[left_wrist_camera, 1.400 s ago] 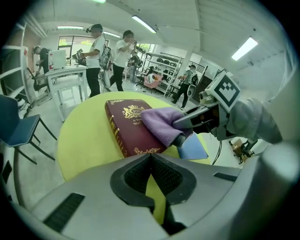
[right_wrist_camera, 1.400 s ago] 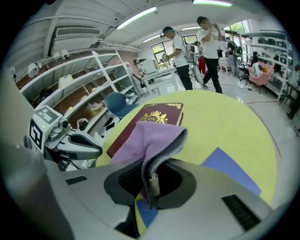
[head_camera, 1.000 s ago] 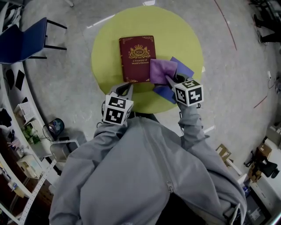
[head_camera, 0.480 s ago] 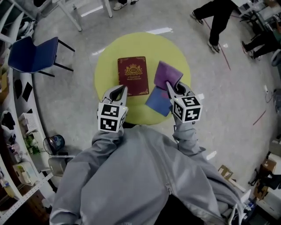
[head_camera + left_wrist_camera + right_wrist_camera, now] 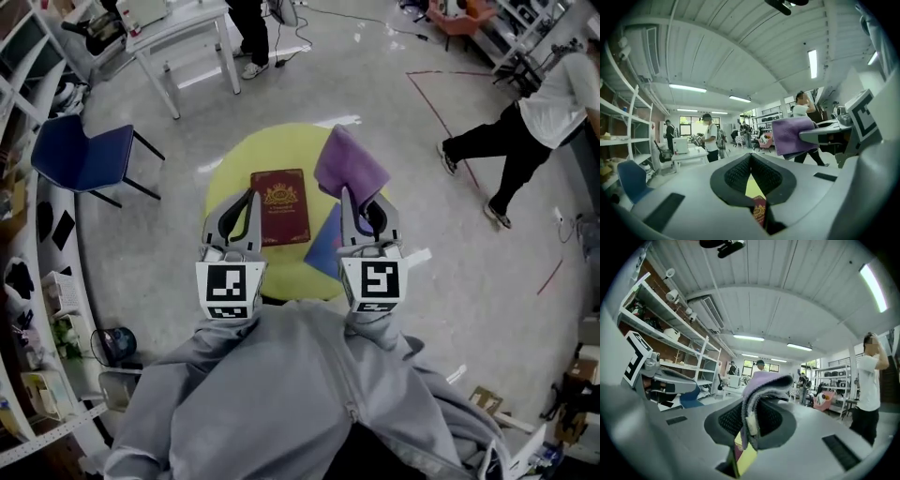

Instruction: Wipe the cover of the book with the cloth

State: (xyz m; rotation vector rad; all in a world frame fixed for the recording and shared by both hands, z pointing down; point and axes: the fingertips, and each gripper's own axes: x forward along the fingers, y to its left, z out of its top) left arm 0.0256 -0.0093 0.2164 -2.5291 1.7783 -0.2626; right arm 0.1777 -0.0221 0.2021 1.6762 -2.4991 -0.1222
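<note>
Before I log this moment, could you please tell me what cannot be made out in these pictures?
- Gold lettering on the dark red hardcover book: too small to read in the head view; only a sliver shows between the left gripper's jaws.
- Flat blue cloth: partly hidden behind the right gripper in the head view.

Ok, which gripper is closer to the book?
Left. The left gripper hovers beside the book, at its left; the right gripper, holding the purple cloth, sits farther off its right.
</note>
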